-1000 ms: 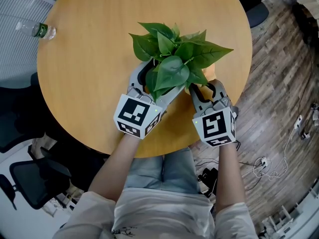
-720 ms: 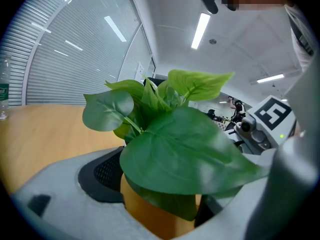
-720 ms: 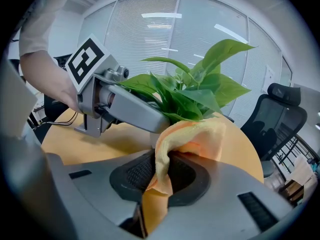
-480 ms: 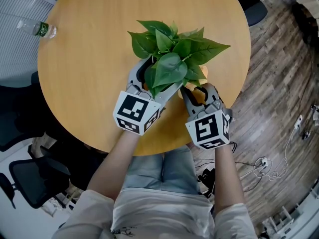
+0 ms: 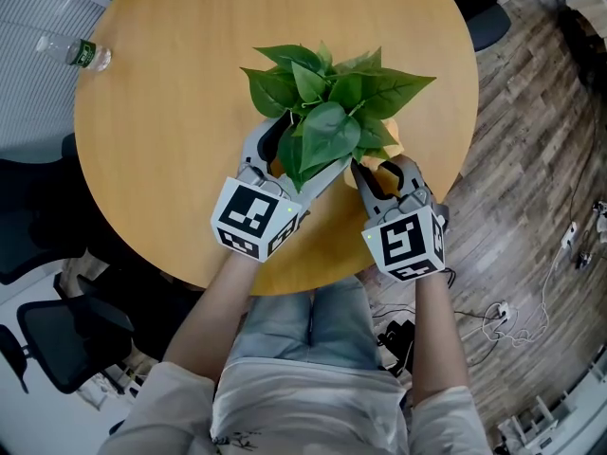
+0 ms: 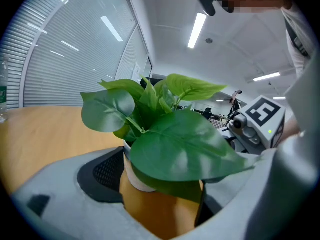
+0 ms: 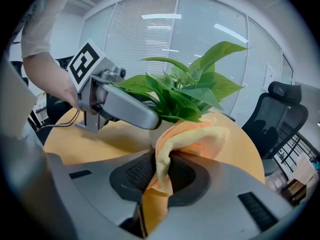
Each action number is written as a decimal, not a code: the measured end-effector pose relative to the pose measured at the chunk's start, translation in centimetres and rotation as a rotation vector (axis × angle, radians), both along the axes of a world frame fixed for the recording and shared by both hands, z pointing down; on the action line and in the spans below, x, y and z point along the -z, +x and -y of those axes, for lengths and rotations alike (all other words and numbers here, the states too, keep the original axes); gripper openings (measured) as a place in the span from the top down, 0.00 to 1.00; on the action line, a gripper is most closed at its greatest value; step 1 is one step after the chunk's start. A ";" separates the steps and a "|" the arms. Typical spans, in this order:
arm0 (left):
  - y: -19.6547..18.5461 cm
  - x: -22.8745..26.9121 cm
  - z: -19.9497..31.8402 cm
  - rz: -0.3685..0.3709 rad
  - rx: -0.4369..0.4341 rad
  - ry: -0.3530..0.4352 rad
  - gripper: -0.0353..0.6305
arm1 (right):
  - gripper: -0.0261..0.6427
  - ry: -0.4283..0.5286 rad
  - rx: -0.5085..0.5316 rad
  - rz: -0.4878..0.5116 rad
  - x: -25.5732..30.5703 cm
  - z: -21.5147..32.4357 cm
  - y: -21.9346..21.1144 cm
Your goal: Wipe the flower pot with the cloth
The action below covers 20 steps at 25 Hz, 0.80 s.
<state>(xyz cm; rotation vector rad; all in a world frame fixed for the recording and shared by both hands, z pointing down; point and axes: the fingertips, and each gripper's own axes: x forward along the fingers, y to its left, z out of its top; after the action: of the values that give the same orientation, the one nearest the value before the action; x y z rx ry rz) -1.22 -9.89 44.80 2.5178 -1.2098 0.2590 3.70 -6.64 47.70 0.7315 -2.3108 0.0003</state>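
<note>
**Pot braced; tipping risk**

My left hand-held gripper (image 5: 300, 148) clamps the flower pot (image 6: 134, 177), near the front edge of the surface (image 5: 171, 112). My right hand-held gripper (image 5: 383, 176) pinches the cloth (image 7: 192, 134) beside it. A hard wipe could tip it or tear leaves (image 5: 327, 126).

right gripper (image 5: 381, 172) and cloth (image 7: 192, 134) slid left, then back right, beside flower pot (image 6: 135, 176)

my left gripper (image 5: 289, 154) and right gripper (image 5: 384, 173) are grey, their cubes (image 5: 254, 218) black-and-white squares. flower pot (image 6: 136, 179) white, leaves (image 5: 327, 131) green, cloth (image 7: 195, 134) pale orange-yellow, table (image 5: 171, 112) honey wood; at ten o'clock a green-labelled bottle (image 5: 81, 55).
</note>
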 end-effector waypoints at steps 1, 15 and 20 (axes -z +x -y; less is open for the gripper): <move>0.0 0.0 -0.4 0.001 -0.007 -0.002 0.29 | 0.87 0.000 -0.003 0.000 0.0 0.1 0.1; -0.7 -0.5 -4.1 0.036 -0.144 -0.025 0.29 | 0.87 -0.010 -0.032 0.003 -0.1 1.0 1.0; -3.8 -1.0 -2.6 0.101 -0.227 0.020 0.29 | 0.87 -0.012 -0.034 0.008 -0.1 1.0 1.0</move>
<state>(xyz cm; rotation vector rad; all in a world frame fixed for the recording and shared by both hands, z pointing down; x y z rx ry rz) -5.00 -7.26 45.84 2.6891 -0.9637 0.4364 4.67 -7.64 47.81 0.7662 -2.3040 0.0330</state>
